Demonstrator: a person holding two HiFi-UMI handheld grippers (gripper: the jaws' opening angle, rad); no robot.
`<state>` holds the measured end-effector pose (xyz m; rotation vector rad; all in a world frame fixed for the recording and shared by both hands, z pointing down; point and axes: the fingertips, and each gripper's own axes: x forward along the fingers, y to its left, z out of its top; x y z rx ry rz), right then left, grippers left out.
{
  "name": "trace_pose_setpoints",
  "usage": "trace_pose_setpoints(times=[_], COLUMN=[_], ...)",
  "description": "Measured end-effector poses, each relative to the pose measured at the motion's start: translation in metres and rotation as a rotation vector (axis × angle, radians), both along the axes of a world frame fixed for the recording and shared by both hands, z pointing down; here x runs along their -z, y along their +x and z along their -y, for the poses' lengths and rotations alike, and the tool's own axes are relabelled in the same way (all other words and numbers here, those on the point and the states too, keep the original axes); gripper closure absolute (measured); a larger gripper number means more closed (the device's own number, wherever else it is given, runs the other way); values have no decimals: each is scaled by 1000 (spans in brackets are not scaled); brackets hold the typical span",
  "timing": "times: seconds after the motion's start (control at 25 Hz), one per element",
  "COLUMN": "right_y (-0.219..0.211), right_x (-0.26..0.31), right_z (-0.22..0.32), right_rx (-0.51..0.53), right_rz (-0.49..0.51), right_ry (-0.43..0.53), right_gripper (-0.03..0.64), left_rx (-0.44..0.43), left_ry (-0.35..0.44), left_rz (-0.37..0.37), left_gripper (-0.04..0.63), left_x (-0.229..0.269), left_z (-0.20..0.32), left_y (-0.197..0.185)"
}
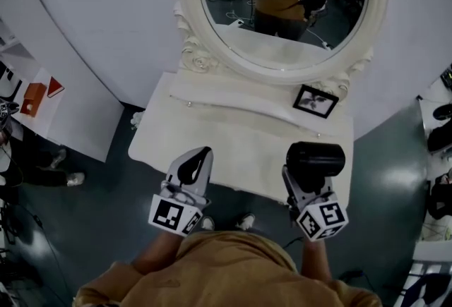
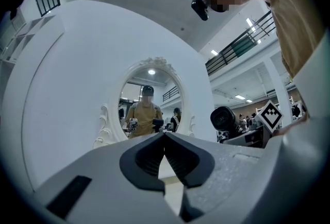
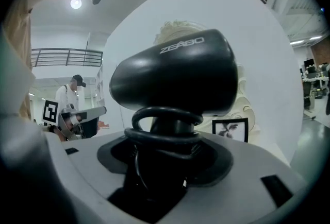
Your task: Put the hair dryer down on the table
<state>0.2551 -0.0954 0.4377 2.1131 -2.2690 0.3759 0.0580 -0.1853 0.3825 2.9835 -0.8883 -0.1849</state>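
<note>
your right gripper (image 1: 305,191) has the hair dryer (image 1: 316,157) clamped by the handle, with the cord (image 3: 167,117) looped round it. the jaws stand wide, but they're on the handle, not empty. the handle runs out along the jaws and the fat black barrel sits crosswise at the far end, over the front right edge of the table (image 1: 233,136). bare tabletop lies ahead and below, short of the picture frame (image 1: 316,101). your left gripper (image 1: 192,170) is pinched closed on nothing, so i'd say this is the right hand's job.
</note>
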Motion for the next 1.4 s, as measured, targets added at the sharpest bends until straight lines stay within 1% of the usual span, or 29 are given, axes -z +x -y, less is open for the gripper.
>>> trace_pose_setpoints(times=[0.24, 0.32, 0.48, 0.56, 0.64, 0.84, 1.04, 1.24, 1.4], right_y=[-1, -3, -7, -5, -4, -4, -4, 1, -3], right_x=[-43, -59, -97, -118, -137, -166, -189, -221, -236], right_z=[31, 41, 61, 68, 72, 81, 91, 101, 109], right_rx=[34, 48, 81, 87, 90, 106, 133, 124, 145], right_rz=[73, 79, 90, 85, 73, 57, 23, 38, 16], right_ry=[-79, -118, -207, -253, -292, -350, -408, -488, -521], right_gripper=[341, 340, 341, 339, 341, 339, 339, 339, 339], left_rx=[33, 44, 74, 83, 90, 117, 143, 162, 182], left_ry=[13, 10, 4, -8, -37, -66, -70, -71, -70], left_rz=[15, 29, 30, 44, 76, 104, 120, 141, 147], left_gripper=[592, 592, 592, 592, 592, 592, 592, 592, 592], left_x=[-1, -2, -3, -8, -17, -26, -28, -32, -33], left_z=[-3, -4, -5, -7, -9, -10, -10, -11, -10], left_y=[-12, -18, -30, -33, -35, -43, -47, -47, -48])
